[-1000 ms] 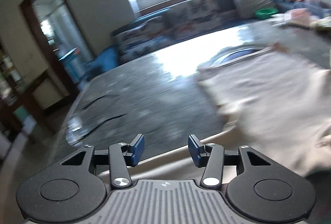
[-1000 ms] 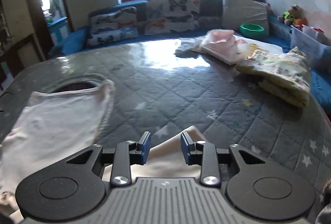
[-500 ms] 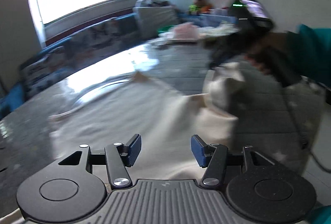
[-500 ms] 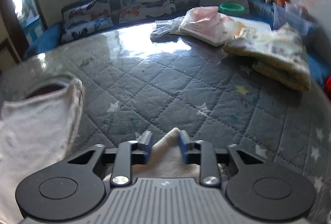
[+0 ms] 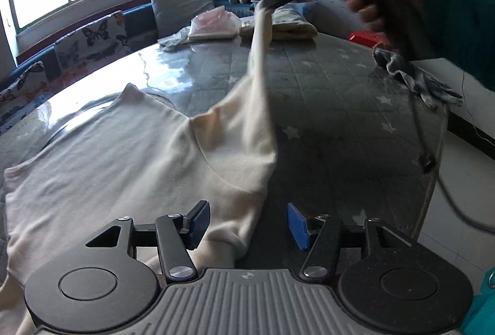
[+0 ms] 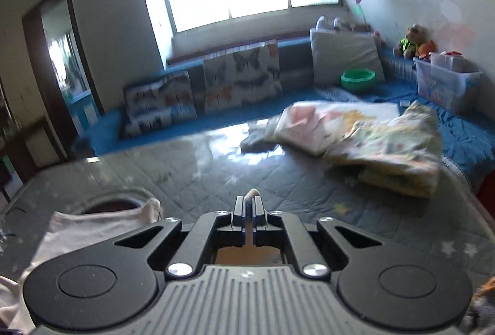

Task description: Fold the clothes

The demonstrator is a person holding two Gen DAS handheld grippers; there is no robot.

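While the right gripper (image 6: 248,205) is clamped on a corner of the cream shirt (image 5: 130,155), its jaws pressed together on the fabric at lower centre of the right wrist view, that corner is lifted toward the upper right of the left wrist view. Shirt body lies flat on the grey quilted table (image 5: 334,106), centre-left. Left gripper (image 5: 249,222) has its jaws apart, shirt hem lying between the blue pads (image 5: 298,225), not pinched. Folded clothes (image 6: 386,143) sit at the right of the right wrist view.
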